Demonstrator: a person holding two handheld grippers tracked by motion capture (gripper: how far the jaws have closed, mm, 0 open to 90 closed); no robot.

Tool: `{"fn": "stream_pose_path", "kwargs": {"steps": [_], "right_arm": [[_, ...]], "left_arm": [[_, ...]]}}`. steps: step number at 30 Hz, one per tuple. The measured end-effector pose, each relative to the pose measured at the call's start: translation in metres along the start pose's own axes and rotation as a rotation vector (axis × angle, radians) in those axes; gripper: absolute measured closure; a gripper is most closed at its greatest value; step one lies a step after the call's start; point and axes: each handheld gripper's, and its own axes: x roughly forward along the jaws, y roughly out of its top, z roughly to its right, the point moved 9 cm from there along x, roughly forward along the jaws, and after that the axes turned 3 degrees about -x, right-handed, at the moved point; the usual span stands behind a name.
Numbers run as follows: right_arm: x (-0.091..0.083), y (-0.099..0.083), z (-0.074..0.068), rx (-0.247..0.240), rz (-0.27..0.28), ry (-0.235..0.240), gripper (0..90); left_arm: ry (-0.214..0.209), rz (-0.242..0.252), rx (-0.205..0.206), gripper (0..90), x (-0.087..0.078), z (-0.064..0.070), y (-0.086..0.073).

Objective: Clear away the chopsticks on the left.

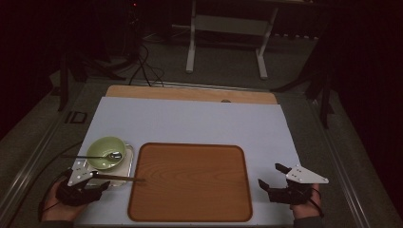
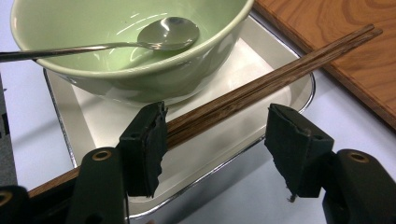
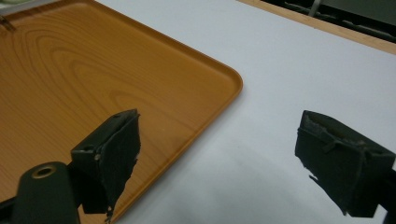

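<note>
A pale green bowl stands in a small metal tray, with a metal spoon lying in it, handle to the left. A pair of dark wooden chopsticks lies across the metal tray, tips on the edge of the big wooden tray. My left gripper is open at the chopsticks' near end, which passes close by its left jaw. My right gripper is open over the white mat, beside the wooden tray's right edge.
A white mat covers most of the wooden table. The floor beyond holds a white table frame and cables. The person's hands hold both grippers at the near edge.
</note>
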Motion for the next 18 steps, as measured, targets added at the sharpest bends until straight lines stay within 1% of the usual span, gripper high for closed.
{"fn": "stream_pose_path", "kwargs": {"steps": [8,13,16,18], "right_arm": [[-0.0004,0.0002,0.0002,-0.001,0.002,0.000,14.1],[-0.0004,0.0004,-0.0003,-0.003,0.003,0.002,14.1],[-0.0005,0.0005,0.0000,-0.002,0.003,0.002,14.1],[-0.0004,0.0005,-0.0001,-0.002,0.003,0.003,14.1]], "left_arm": [[0.006,0.004,0.008,34.6,0.0017,0.0001,0.0012],[0.007,-0.001,0.016,34.1,0.0031,-0.0001,0.0004],[0.015,-0.005,0.025,34.1,0.0035,0.0006,0.0002],[0.007,-0.009,0.031,34.6,0.0037,0.0022,0.0000]]}}
